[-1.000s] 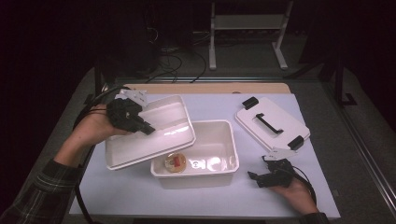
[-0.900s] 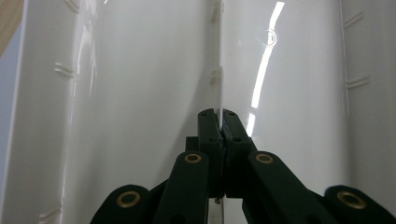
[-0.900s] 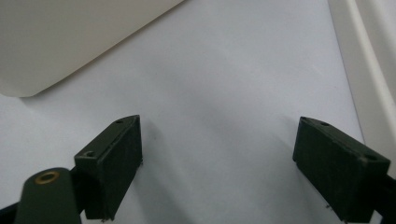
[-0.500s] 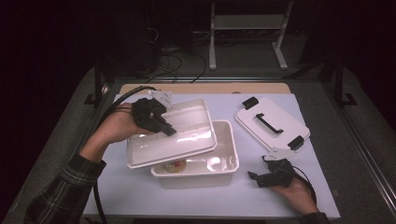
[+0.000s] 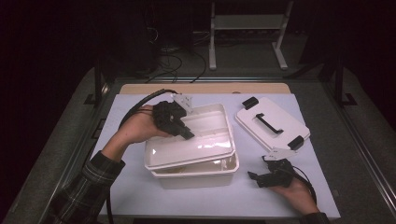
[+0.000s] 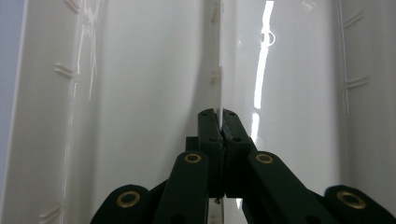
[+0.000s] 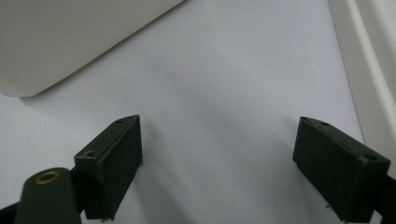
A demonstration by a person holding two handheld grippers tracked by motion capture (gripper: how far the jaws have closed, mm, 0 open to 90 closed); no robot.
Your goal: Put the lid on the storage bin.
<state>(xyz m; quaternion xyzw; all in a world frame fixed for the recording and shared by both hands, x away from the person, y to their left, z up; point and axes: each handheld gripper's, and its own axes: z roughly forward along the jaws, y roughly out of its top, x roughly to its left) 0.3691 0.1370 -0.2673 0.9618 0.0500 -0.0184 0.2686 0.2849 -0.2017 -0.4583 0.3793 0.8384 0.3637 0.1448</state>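
Observation:
A white inner tray (image 5: 196,140) rests tilted on top of the white bin (image 5: 196,176) at the table's middle. My left gripper (image 5: 187,133) is shut on the tray's central divider rib (image 6: 219,70), which runs straight up between the jaws in the left gripper view. The bin's inside is hidden under the tray. My right gripper (image 5: 254,177) rests open on the table at the front right, just right of the bin. In the right gripper view, its fingers (image 7: 112,163) stand wide apart over bare white tabletop, with the bin's corner (image 7: 70,42) beyond.
A white lid (image 5: 272,122) with a black handle and black latches lies flat at the back right. The lid's edge (image 7: 369,65) borders the right gripper view. A black cable (image 5: 140,105) loops from the left gripper. The white mat (image 5: 130,186) covers the table.
My left gripper has carried the tray rightward from the table's left side and lowered it onto the bin, hiding what lay inside. The right gripper has stayed put.

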